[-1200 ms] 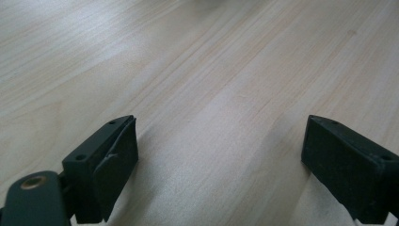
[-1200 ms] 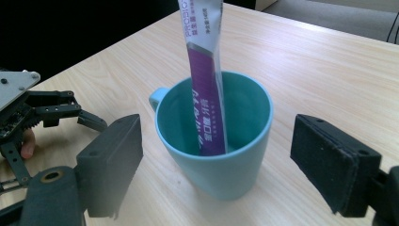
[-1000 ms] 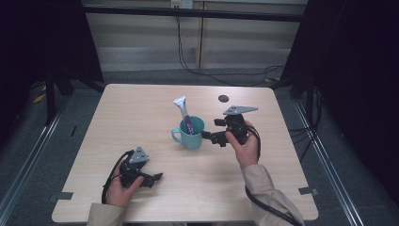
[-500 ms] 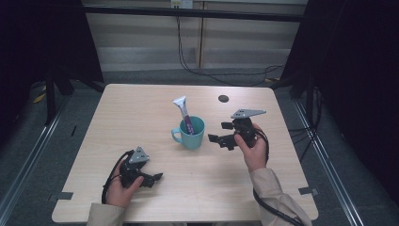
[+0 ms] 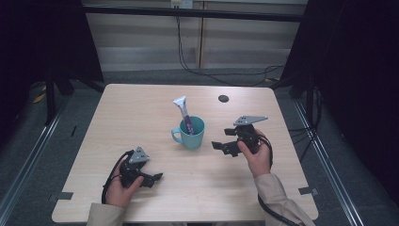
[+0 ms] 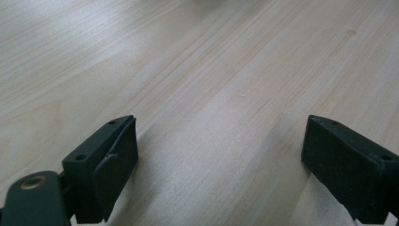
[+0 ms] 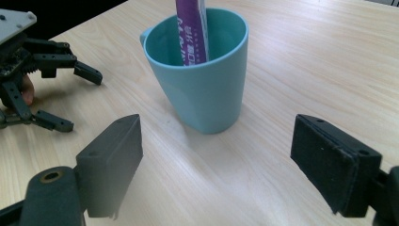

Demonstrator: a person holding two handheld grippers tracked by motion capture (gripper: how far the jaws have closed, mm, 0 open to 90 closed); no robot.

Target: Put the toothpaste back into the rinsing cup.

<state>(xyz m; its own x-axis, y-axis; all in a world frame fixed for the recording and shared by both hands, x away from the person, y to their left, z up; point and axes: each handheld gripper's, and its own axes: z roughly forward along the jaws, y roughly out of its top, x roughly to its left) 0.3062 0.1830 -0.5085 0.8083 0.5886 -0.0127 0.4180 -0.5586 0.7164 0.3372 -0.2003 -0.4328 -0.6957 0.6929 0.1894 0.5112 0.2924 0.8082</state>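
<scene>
Right gripper (image 5: 225,141), jaws spread wide just beside the teal mug (image 5: 190,133) holding the purple tube (image 5: 184,114) mid-counter (image 5: 141,113), should stay level and square to the mug as you approach.

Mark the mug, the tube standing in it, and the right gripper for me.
teal mug (image 7: 207,94), right gripper view, on its outer wall.
purple tube (image 5: 180,105), high view, on its white upper end above the rim.
right gripper (image 5: 225,138), high view, midway between its open fingertips, beside the mug.
</scene>
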